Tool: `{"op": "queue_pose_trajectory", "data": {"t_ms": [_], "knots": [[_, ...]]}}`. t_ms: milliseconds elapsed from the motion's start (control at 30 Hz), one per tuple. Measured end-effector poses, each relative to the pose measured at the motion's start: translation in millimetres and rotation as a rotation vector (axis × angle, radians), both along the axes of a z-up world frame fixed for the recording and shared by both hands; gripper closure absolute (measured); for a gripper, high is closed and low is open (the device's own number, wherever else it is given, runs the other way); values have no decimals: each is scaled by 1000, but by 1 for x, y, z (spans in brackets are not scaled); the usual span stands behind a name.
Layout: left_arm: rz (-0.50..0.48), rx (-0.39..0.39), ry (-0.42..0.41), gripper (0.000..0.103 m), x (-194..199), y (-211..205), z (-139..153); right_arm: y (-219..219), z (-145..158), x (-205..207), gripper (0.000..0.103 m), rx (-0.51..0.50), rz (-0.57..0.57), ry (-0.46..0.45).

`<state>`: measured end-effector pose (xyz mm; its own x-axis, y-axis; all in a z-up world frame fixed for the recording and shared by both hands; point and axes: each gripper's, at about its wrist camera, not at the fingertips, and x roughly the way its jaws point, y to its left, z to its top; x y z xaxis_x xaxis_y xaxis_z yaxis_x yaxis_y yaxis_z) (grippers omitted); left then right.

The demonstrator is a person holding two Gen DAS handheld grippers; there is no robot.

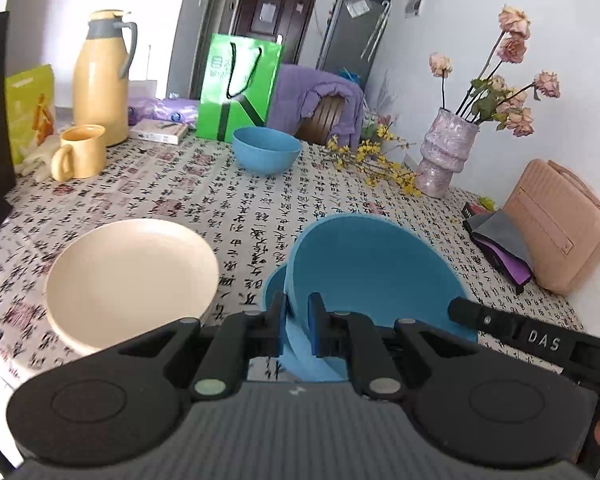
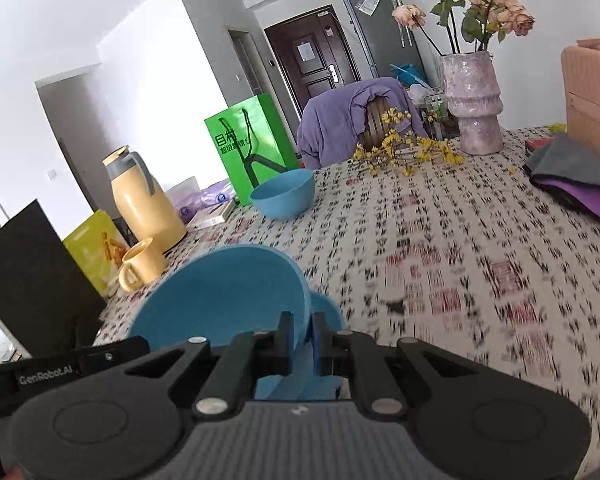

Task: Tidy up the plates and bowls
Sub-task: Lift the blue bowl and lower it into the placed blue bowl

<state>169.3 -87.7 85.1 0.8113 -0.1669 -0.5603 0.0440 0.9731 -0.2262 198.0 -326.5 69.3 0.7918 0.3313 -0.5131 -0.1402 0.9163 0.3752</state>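
My left gripper (image 1: 298, 326) is shut on the near rim of a large blue bowl (image 1: 374, 268), which sits tilted over a second blue bowl (image 1: 274, 284) beneath it. My right gripper (image 2: 302, 338) is shut on the opposite rim of the same large blue bowl (image 2: 220, 296); the lower bowl (image 2: 326, 308) peeks out behind. The right gripper's finger (image 1: 500, 326) shows at the bowl's right in the left wrist view. A cream plate (image 1: 132, 280) lies to the left on the tablecloth. A third blue bowl (image 1: 266, 150) (image 2: 284, 194) stands farther back.
A yellow mug (image 1: 80, 152), yellow thermos (image 1: 102, 76), green bag (image 1: 240, 88), book (image 1: 158, 131) stand at the back. A pink vase with flowers (image 1: 446, 156), yellow twigs (image 1: 380, 160), a pink case (image 1: 560, 224) and folded cloths (image 1: 500, 242) lie on the right. A dark box (image 2: 32, 280) stands left.
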Motion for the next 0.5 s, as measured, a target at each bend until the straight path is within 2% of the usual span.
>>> {"op": "queue_pose_trajectory", "data": {"t_ms": [233, 500], "knots": [[20, 0, -20, 93, -33, 1, -7, 3, -8, -36, 94, 15, 7, -11], [30, 4, -51, 93, -38, 1, -3, 6, -4, -48, 93, 8, 5, -30]]}}
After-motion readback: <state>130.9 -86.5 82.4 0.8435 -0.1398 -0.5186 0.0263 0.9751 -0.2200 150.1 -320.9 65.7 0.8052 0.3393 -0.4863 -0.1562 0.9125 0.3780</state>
